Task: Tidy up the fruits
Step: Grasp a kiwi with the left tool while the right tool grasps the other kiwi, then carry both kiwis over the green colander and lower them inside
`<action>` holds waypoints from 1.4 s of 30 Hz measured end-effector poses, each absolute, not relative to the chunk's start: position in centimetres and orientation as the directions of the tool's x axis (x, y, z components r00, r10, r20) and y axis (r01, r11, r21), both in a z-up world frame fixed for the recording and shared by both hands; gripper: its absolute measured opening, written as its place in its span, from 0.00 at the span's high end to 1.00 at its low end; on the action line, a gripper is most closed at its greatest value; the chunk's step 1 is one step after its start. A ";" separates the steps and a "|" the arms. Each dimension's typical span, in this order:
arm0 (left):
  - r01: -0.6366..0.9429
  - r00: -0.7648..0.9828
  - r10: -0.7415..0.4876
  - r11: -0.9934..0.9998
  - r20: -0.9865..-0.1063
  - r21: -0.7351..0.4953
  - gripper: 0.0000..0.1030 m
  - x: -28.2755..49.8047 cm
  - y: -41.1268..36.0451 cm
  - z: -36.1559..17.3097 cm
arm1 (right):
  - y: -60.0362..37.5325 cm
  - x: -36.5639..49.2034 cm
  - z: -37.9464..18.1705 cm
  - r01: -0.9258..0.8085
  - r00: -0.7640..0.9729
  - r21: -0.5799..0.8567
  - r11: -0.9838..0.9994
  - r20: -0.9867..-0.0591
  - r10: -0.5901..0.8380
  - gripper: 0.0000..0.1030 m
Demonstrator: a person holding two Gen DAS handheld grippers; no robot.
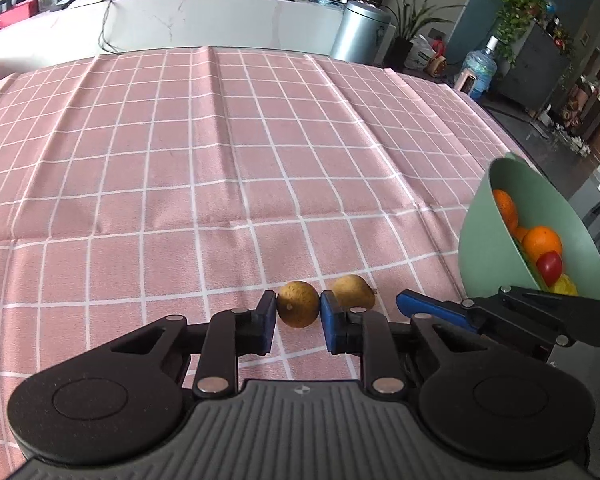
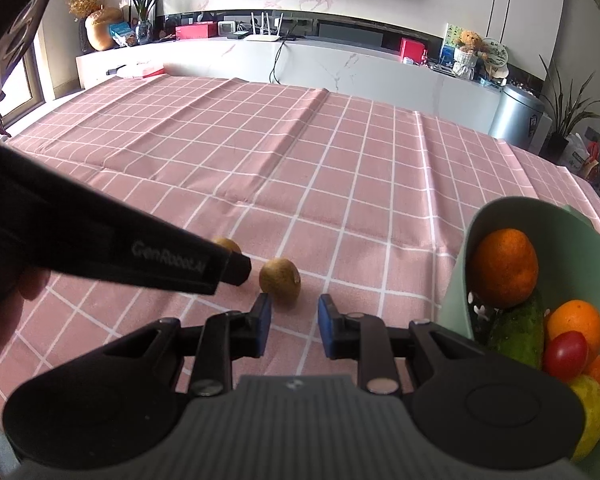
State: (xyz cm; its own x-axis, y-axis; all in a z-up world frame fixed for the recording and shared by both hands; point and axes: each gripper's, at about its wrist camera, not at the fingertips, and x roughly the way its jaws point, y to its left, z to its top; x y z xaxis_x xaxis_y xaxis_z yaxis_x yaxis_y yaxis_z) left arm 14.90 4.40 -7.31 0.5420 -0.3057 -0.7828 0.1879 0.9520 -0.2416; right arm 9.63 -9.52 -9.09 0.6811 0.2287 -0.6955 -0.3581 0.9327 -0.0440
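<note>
Two small brown fruits lie on the pink checked cloth. My left gripper is shut on the left brown fruit, a blue pad pressing each side. The second brown fruit rests just right of it, behind the right pad. In the right wrist view this second fruit lies just beyond my right gripper, by its left fingertip. That gripper's pads stand close together with nothing between them. The left gripper's black body hides most of the held fruit.
A pale green bowl stands tilted at the right table edge. It holds oranges, a red tomato, a cucumber and a yellow fruit. A white counter runs behind the table.
</note>
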 end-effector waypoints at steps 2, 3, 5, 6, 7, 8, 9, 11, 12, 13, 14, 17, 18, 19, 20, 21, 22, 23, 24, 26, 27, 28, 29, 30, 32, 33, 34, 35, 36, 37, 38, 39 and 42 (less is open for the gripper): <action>0.154 0.551 -0.291 0.957 -0.782 -0.247 0.75 15.0 5.2 -7.2 | -9.3 9.8 -9.1 -0.362 0.686 -0.043 0.931 -0.689 0.235 0.79; 0.142 0.553 -0.283 0.959 -0.784 -0.246 0.75 15.0 5.4 -7.2 | -9.1 9.9 -9.2 -0.362 0.685 -0.042 0.931 -0.689 0.236 0.79; 0.124 0.550 -0.269 0.963 -0.790 -0.241 0.75 15.1 5.7 -7.4 | -8.8 10.1 -9.3 -0.361 0.685 -0.037 0.932 -0.689 0.238 0.79; 0.118 0.550 -0.262 0.964 -0.793 -0.237 0.75 15.1 5.7 -7.5 | -8.8 10.3 -9.4 -0.360 0.687 -0.036 0.932 -0.687 0.239 0.79; 0.116 0.550 -0.256 0.966 -0.795 -0.231 0.75 15.1 5.6 -7.5 | -8.7 10.4 -9.5 -0.358 0.688 -0.036 0.933 -0.685 0.238 0.79; 0.116 0.550 -0.252 0.967 -0.796 -0.226 0.75 15.2 5.5 -7.6 | -8.7 10.5 -9.5 -0.357 0.689 -0.034 0.933 -0.685 0.239 0.79; 0.117 0.550 -0.249 0.968 -0.797 -0.221 0.75 15.2 5.4 -7.6 | -8.7 10.7 -9.5 -0.358 0.689 -0.029 0.933 -0.683 0.243 0.79; 0.124 0.547 -0.245 0.969 -0.801 -0.212 0.75 15.3 5.2 -7.8 | -8.6 10.8 -9.7 -0.357 0.689 -0.027 0.934 -0.683 0.244 0.79; 0.125 0.546 -0.244 0.970 -0.801 -0.210 0.75 15.2 5.1 -7.8 | -8.6 10.8 -9.8 -0.355 0.689 -0.026 0.934 -0.683 0.243 0.79; 0.127 0.546 -0.245 0.969 -0.801 -0.210 0.75 15.2 5.1 -7.9 | -8.6 10.9 -9.8 -0.354 0.687 -0.023 0.935 -0.684 0.244 0.79; 0.129 0.546 -0.246 0.969 -0.801 -0.209 0.75 15.2 5.0 -7.9 | -8.5 10.9 -10.0 -0.353 0.686 -0.018 0.935 -0.684 0.246 0.79; 0.134 0.547 -0.247 0.969 -0.800 -0.208 0.75 15.2 5.0 -7.9 | -8.5 11.0 -10.1 -0.351 0.686 -0.012 0.936 -0.683 0.249 0.79; 0.136 0.546 -0.247 0.969 -0.800 -0.207 0.75 15.2 4.9 -7.9 | -8.5 11.1 -10.1 -0.351 0.687 -0.011 0.936 -0.682 0.250 0.80; 0.137 0.544 -0.246 0.969 -0.802 -0.205 0.75 15.1 4.8 -7.9 | -8.6 11.0 -10.1 -0.352 0.686 -0.008 0.936 -0.682 0.252 0.80; 0.138 0.542 -0.245 0.970 -0.804 -0.202 0.75 15.1 4.7 -8.0 | -8.7 11.0 -10.1 -0.351 0.686 -0.005 0.936 -0.683 0.253 0.80; 0.140 0.540 -0.243 0.970 -0.806 -0.199 0.75 15.1 4.6 -8.0 | -8.7 11.0 -10.1 -0.350 0.685 -0.001 0.937 -0.683 0.255 0.80; 0.141 0.539 -0.241 0.971 -0.807 -0.195 0.75 15.1 4.5 -8.1 | -8.8 10.9 -10.1 -0.349 0.685 0.003 0.937 -0.682 0.257 0.80; 0.143 0.539 -0.239 0.971 -0.808 -0.192 0.75 15.0 4.4 -8.0 | -8.8 10.8 -10.0 -0.348 0.686 0.007 0.937 -0.680 0.259 0.80; 0.144 0.539 -0.238 0.971 -0.808 -0.190 0.75 14.9 4.2 -8.0 | -8.9 10.7 -9.9 -0.348 0.687 0.009 0.937 -0.678 0.262 0.80; 0.143 0.540 -0.239 0.971 -0.807 -0.192 0.75 14.6 4.1 -7.9 | -9.0 10.4 -9.5 -0.351 0.692 0.010 0.936 -0.671 0.267 0.80; 0.142 0.540 -0.239 0.971 -0.807 -0.192 0.75 14.5 4.0 -7.8 | -9.0 10.2 -9.4 -0.353 0.693 0.010 0.936 -0.669 0.269 0.80; 0.141 0.540 -0.236 0.972 -0.808 -0.190 0.75 14.3 3.9 -7.7 | -9.1 9.9 -9.3 -0.353 0.692 0.013 0.936 -0.670 0.270 0.80; 0.140 0.541 -0.234 0.972 -0.808 -0.188 0.75 14.1 3.9 -7.7 | -9.2 9.6 -9.2 -0.351 0.690 0.016 0.936 -0.671 0.270 0.80; 0.141 0.541 -0.234 0.972 -0.807 -0.188 0.75 13.9 3.8 -7.6 | -9.3 9.3 -9.0 -0.349 0.689 0.017 0.937 -0.673 0.268 0.80; 0.145 0.543 -0.239 0.971 -0.805 -0.190 0.75 13.4 3.6 -7.3 | -9.6 8.8 -8.8 -0.343 0.685 0.020 0.939 -0.679 0.265 0.80; 0.147 0.545 -0.240 0.971 -0.803 -0.190 0.75 13.0 3.5 -7.1 | -9.7 8.5 -8.5 -0.339 0.684 0.024 0.940 -0.680 0.264 0.80; 0.148 0.549 -0.240 0.971 -0.801 -0.189 0.75 12.7 3.4 -6.8 | -10.0 8.1 -8.2 -0.335 0.686 0.032 0.942 -0.677 0.266 0.80; 0.149 0.553 -0.240 0.971 -0.798 -0.188 0.75 12.4 3.4 -6.6 | -10.2 7.8 -7.8 -0.331 0.689 0.039 0.943 -0.672 0.270 0.80; 0.150 0.558 -0.241 0.970 -0.794 -0.189 0.75 12.1 3.3 -6.3 | -10.5 7.5 -7.4 -0.327 0.693 0.045 0.944 -0.668 0.272 0.80; 0.150 0.562 -0.245 0.970 -0.790 -0.194 0.75 11.9 3.2 -5.9 | -10.6 7.3 -7.0 -0.322 0.696 0.048 0.945 -0.665 0.271 0.80; 0.149 0.566 -0.250 0.968 -0.786 -0.200 0.75 11.7 3.2 -5.6 | -10.9 7.0 -6.6 -0.318 0.699 0.049 0.947 -0.662 0.269 0.80; 0.145 0.569 -0.256 0.967 -0.782 -0.211 0.75 11.4 3.2 -5.3 | -11.1 6.7 -6.3 -0.312 0.702 0.051 0.949 -0.661 0.267 0.80; 0.133 0.571 -0.283 0.958 -0.771 -0.253 0.75 11.0 3.1 -4.6 | -12.0 5.8 -5.4 -0.290 0.706 0.063 0.955 -0.660 0.258 0.80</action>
